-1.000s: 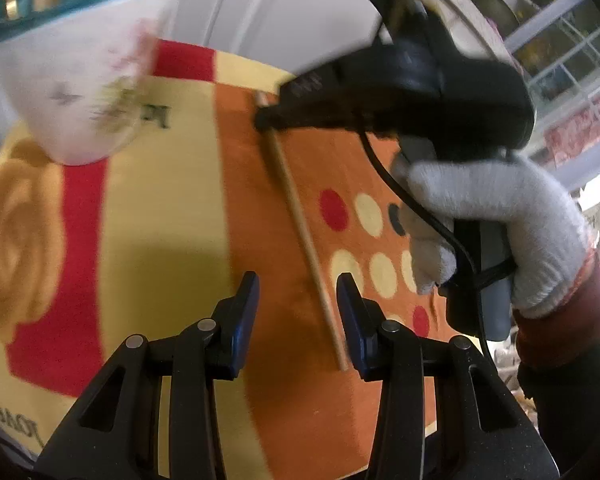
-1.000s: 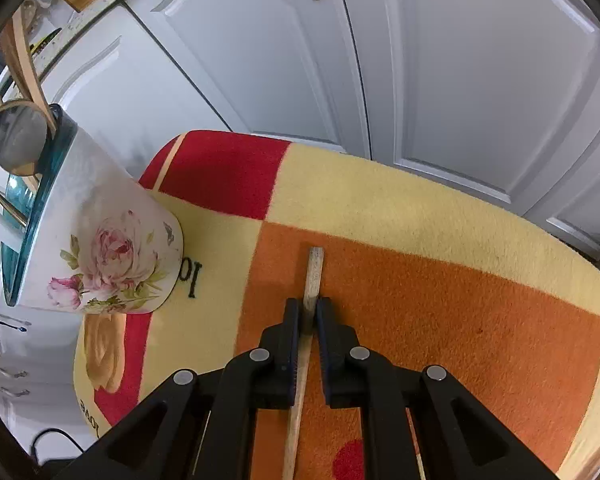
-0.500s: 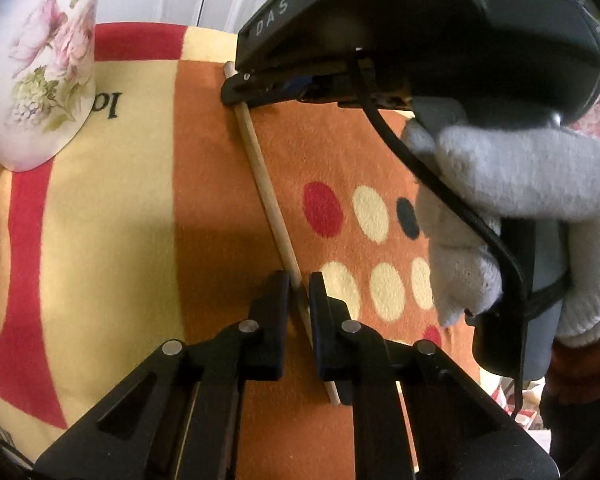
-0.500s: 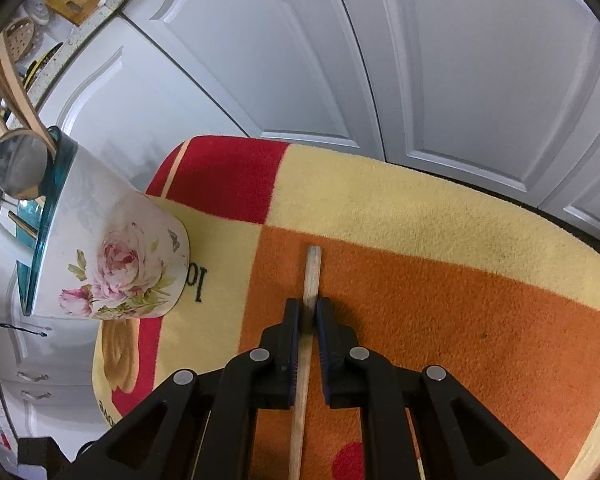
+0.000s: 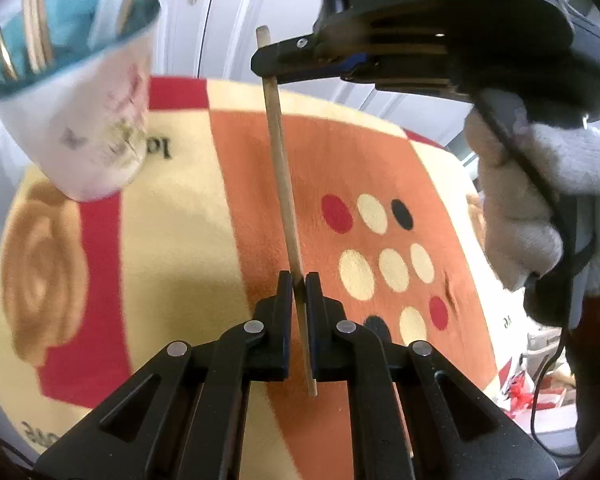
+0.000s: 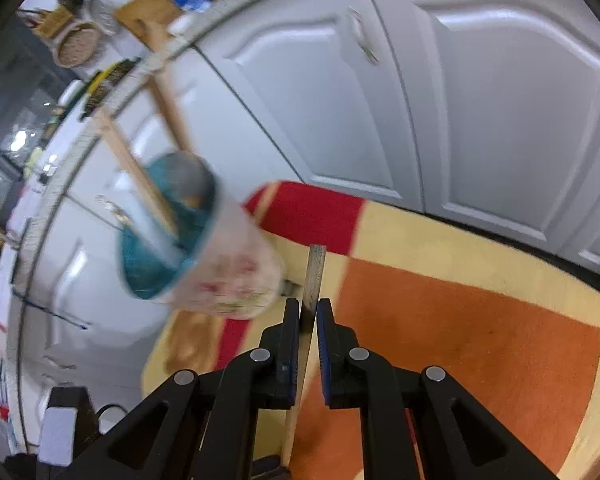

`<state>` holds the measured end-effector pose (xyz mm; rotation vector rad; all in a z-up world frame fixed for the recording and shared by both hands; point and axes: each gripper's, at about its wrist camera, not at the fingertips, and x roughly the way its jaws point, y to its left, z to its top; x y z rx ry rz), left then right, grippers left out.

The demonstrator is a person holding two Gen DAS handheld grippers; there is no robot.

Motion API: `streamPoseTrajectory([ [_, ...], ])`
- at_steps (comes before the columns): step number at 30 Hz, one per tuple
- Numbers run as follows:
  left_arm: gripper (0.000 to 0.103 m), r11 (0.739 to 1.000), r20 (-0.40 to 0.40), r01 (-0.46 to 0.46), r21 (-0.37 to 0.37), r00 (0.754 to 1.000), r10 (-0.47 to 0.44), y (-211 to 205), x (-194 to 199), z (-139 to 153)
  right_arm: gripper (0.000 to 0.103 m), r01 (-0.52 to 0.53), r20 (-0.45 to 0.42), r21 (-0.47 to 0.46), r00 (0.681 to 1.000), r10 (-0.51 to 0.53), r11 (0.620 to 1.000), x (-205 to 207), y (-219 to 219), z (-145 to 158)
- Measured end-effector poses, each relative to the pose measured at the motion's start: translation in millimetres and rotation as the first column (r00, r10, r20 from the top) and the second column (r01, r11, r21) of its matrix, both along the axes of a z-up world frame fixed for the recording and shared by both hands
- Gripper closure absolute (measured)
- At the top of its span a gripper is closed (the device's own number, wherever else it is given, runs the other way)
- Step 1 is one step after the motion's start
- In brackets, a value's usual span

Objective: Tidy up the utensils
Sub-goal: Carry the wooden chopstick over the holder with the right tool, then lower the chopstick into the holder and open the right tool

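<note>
Both grippers clamped one wooden chopstick (image 5: 283,176): the left gripper (image 5: 299,280) near its lower end, the right gripper (image 6: 308,312) near its top. It hung above the mat's (image 5: 172,240) orange middle, the floral utensil cup (image 5: 96,120) standing toward the mat's far left corner.

— What changed on your left side?

— Your left tool (image 5: 298,284), open a second ago beside the wooden stick (image 5: 281,152), has clamped onto its lower end.

— And the stick itself?

— It lay flat on the mat (image 5: 172,240); now both your tools have raised it clear. In the right wrist view, the floral cup (image 6: 220,264) has slid from the left edge toward the centre, beside your right tool (image 6: 309,312).
</note>
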<state>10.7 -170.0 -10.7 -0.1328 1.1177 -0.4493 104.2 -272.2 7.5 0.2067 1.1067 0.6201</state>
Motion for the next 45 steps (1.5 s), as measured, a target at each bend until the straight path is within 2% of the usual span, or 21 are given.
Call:
streamPoseTrajectory([
  [5,0.099,1.000,0.097,0.009,0.006,0.995,-0.010,29,-11,37,0.095,-0.046,0.078,0.065,0.996,0.041,0.997,-18,10,47],
  [10,0.099,0.999,0.203,0.011,0.030,0.979,-0.017,53,-24,82,0.095,-0.104,0.164,0.121,0.983,0.084,0.987,-24,35,96],
  [16,0.099,0.997,0.317,-0.034,0.071,0.948,0.010,81,0,117,0.095,-0.140,0.268,0.137,0.958,0.099,0.981,-8,70,152],
  [21,0.099,0.996,0.376,-0.055,0.066,0.926,0.026,104,30,127,0.096,-0.139,0.340,0.119,0.936,0.092,0.983,13,105,182],
  [29,0.099,0.994,0.364,-0.104,0.026,0.927,0.088,127,74,108,0.096,-0.137,0.398,0.054,0.912,0.105,0.989,30,136,182],
  [31,0.100,0.995,0.362,-0.103,0.010,0.928,0.093,132,76,114,0.096,-0.135,0.406,0.052,0.908,0.102,0.989,31,136,182],
  [34,0.100,0.994,0.380,-0.103,0.033,0.921,0.083,134,75,117,0.096,-0.142,0.399,0.062,0.911,0.106,0.988,38,136,181],
  [38,0.100,0.991,0.340,-0.125,0.041,0.935,0.103,135,76,101,0.096,-0.146,0.360,0.050,0.925,0.119,0.988,38,140,158],
  [43,0.100,0.985,0.267,-0.175,-0.004,0.949,0.170,141,72,80,0.096,-0.161,0.315,-0.022,0.936,0.159,0.987,29,147,123],
  [45,0.094,0.981,0.251,-0.191,-0.021,0.949,0.190,143,67,77,0.096,-0.158,0.297,-0.037,0.941,0.162,0.987,28,146,112],
])
